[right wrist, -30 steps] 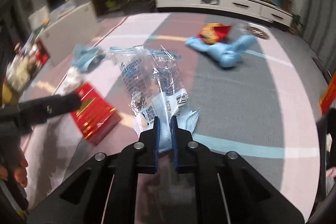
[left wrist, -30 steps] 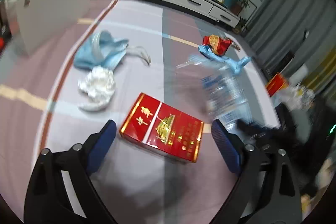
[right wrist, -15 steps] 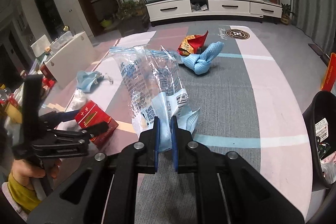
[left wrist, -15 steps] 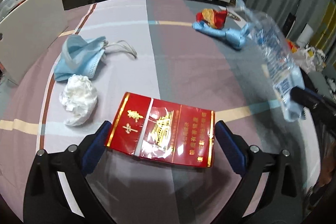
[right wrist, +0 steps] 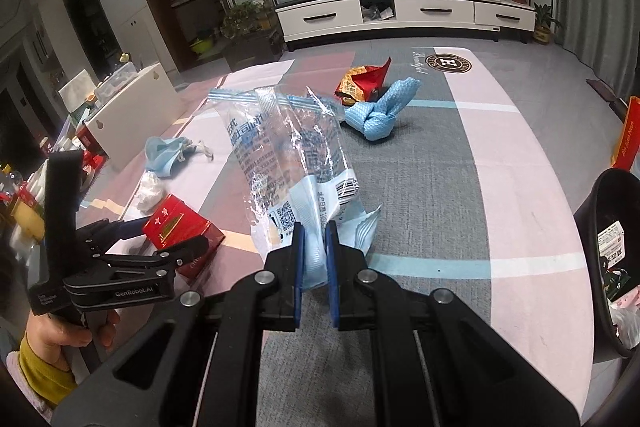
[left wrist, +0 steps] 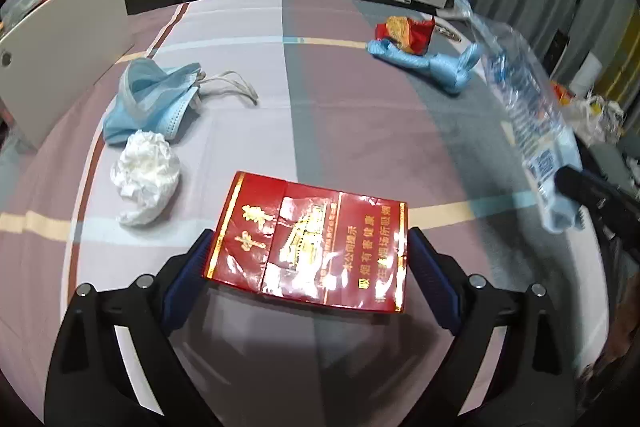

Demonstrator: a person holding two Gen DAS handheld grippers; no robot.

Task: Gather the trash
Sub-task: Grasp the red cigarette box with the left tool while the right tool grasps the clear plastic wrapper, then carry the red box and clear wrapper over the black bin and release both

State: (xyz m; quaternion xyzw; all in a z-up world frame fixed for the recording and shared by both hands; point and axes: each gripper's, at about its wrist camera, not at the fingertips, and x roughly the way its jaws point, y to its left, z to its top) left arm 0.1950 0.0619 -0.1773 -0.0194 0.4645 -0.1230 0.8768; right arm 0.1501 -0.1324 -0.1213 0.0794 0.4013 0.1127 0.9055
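Note:
A red cigarette box (left wrist: 312, 239) with gold print lies flat on the striped carpet. My left gripper (left wrist: 308, 239) straddles it, jaws closing, the blue pads (left wrist: 428, 267) close beside its short sides; I see no squeeze. In the right wrist view the same gripper (right wrist: 172, 235) reaches around the red box (right wrist: 176, 223) from the left. My right gripper (right wrist: 312, 231) is shut on the bottom of a clear plastic wrapper (right wrist: 280, 147) with blue print and holds it upright above the carpet. That wrapper (left wrist: 520, 87) shows at the right edge of the left wrist view.
On the carpet lie a blue face mask (left wrist: 152, 95), a crumpled white tissue (left wrist: 146, 171), a knotted blue cloth (left wrist: 440, 67) and a red snack wrapper (left wrist: 408, 31). A black bin (right wrist: 600, 211) holding trash stands at the right. A white panel (left wrist: 60, 39) stands at the left.
My left gripper has come forward until the red box sits between its pads. My right gripper has carried the clear wrapper up and off to the right.

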